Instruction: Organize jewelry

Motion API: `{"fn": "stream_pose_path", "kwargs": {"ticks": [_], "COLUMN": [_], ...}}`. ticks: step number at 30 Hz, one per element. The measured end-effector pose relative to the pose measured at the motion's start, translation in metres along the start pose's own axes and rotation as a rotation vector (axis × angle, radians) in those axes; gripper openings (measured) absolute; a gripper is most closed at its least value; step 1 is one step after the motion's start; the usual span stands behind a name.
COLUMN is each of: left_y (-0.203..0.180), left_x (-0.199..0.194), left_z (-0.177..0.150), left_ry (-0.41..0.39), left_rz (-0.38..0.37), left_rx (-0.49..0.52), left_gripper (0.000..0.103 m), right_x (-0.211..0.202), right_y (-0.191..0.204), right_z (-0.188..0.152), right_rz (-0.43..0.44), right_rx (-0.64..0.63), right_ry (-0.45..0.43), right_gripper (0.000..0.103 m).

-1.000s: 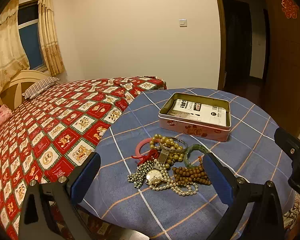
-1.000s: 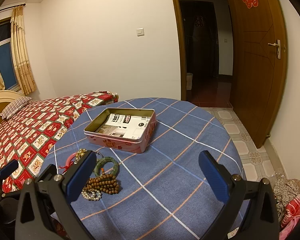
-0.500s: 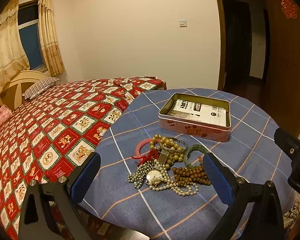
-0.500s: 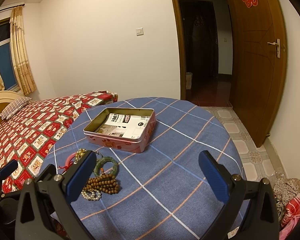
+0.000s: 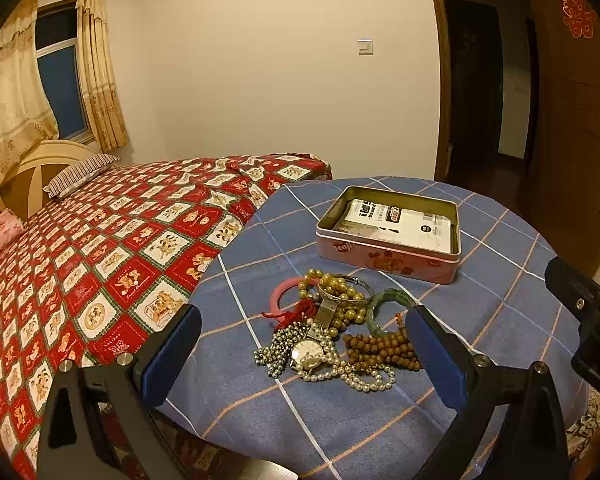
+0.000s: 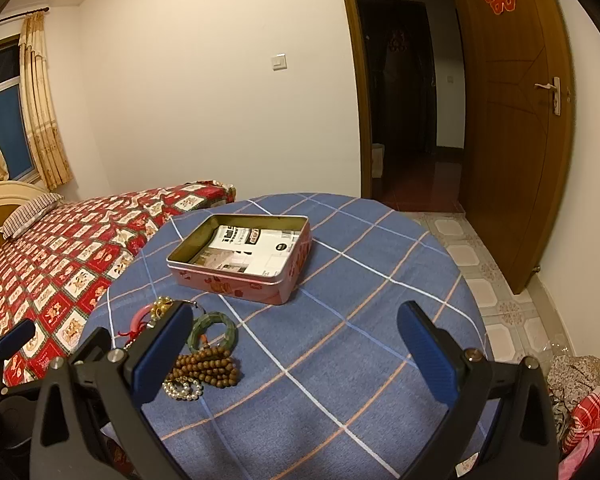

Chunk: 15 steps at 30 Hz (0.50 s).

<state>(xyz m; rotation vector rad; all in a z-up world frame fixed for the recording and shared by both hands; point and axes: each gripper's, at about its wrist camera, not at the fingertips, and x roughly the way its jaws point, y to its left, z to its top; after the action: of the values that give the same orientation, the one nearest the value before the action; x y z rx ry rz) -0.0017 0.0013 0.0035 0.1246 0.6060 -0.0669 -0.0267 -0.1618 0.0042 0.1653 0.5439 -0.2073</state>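
While both grippers hover level above the near edge of the round table [image 5: 500,280], the left gripper [image 5: 306,354] and right gripper [image 6: 296,354] hold jaws spread, empty. A jewelry pile [image 5: 332,332] lies near the left edge, before an open pink tin [image 5: 388,254].

Tangled jewelry heap [image 5: 332,336] beside open pink tin [image 5: 388,256]
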Motion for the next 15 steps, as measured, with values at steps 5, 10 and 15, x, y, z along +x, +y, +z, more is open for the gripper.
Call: {"fn": "stream_pose_path", "kwargs": {"ticks": [5,10,15], "left_y": [0.0,0.002,0.002], "left_x": [0.003,0.017,0.033], "left_z": [-0.002,-0.008,-0.013], "left_ry": [0.007,0.035,0.064], "left_rz": [-0.001,-0.006,-0.008], "left_rx": [0.002,-0.006,-0.001], "left_gripper": [0.102,0.102,0.102], "right_x": [0.004,0.014,0.027], "right_y": [-0.001,-0.001,-0.003], "right_z": [0.0,-0.004,-0.008], "right_rz": [0.001,-0.001,-0.01], "right_rx": [-0.002,-0.005,-0.009], "right_ry": [0.012,0.038,0.066], "right_gripper": [0.103,0.103,0.103]}}
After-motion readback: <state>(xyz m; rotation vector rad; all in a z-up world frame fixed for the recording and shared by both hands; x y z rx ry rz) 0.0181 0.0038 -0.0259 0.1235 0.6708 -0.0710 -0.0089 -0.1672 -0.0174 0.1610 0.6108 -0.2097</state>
